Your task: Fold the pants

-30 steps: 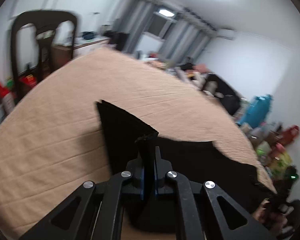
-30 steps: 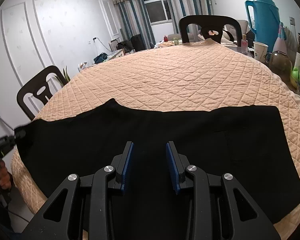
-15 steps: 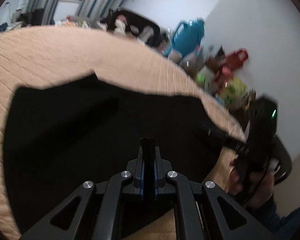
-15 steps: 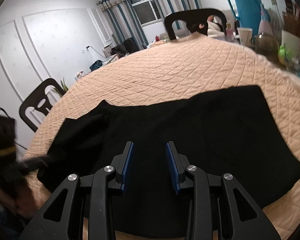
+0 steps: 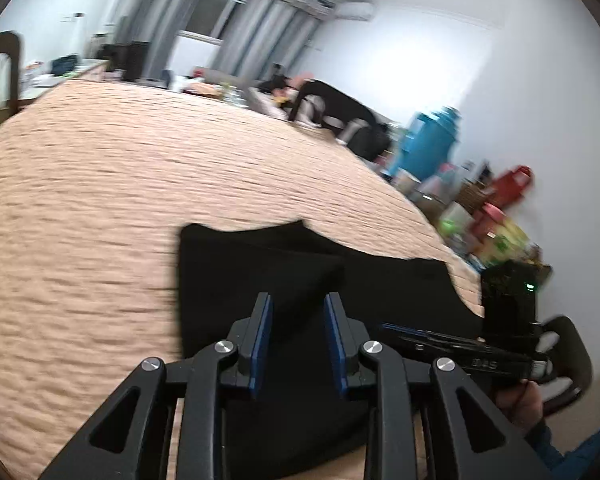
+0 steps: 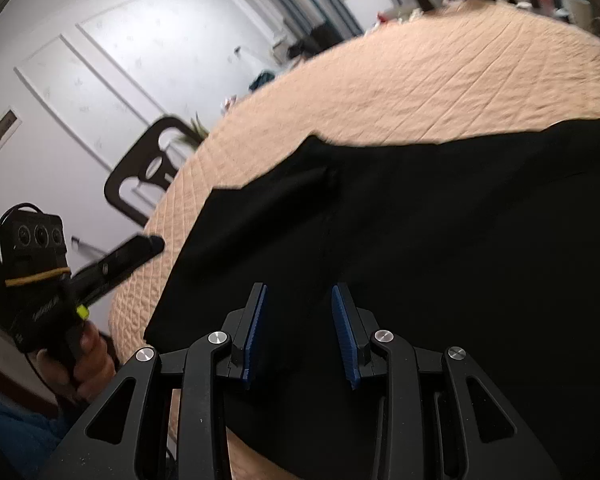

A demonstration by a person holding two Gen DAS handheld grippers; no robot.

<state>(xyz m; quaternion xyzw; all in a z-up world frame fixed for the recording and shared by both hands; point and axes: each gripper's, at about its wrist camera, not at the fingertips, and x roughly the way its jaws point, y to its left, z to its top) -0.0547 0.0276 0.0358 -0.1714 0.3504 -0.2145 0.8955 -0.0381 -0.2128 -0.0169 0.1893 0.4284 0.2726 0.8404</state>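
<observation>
The black pants [image 5: 284,280] lie on the table's peach quilted cover [image 5: 100,184], near its front edge, with one end folded over the rest. They also fill the right wrist view [image 6: 440,240], where the folded layer's edge shows at the left. My left gripper [image 5: 296,320] is open and empty, just above the folded cloth. My right gripper [image 6: 298,312] is open and empty over the pants. The right gripper shows in the left wrist view [image 5: 452,348], and the left gripper shows in the right wrist view [image 6: 140,250], off the table's left edge.
A blue thermos [image 5: 432,148], a red jug [image 5: 508,184] and several small items crowd the table's far right side. Dark chairs stand around the table [image 6: 140,176], [image 5: 332,112]. A curtained window [image 5: 220,20] is at the back.
My left gripper has opened and let go of the pants' end, which now lies folded over the rest. It has drawn back. My right gripper has tilted and stays open.
</observation>
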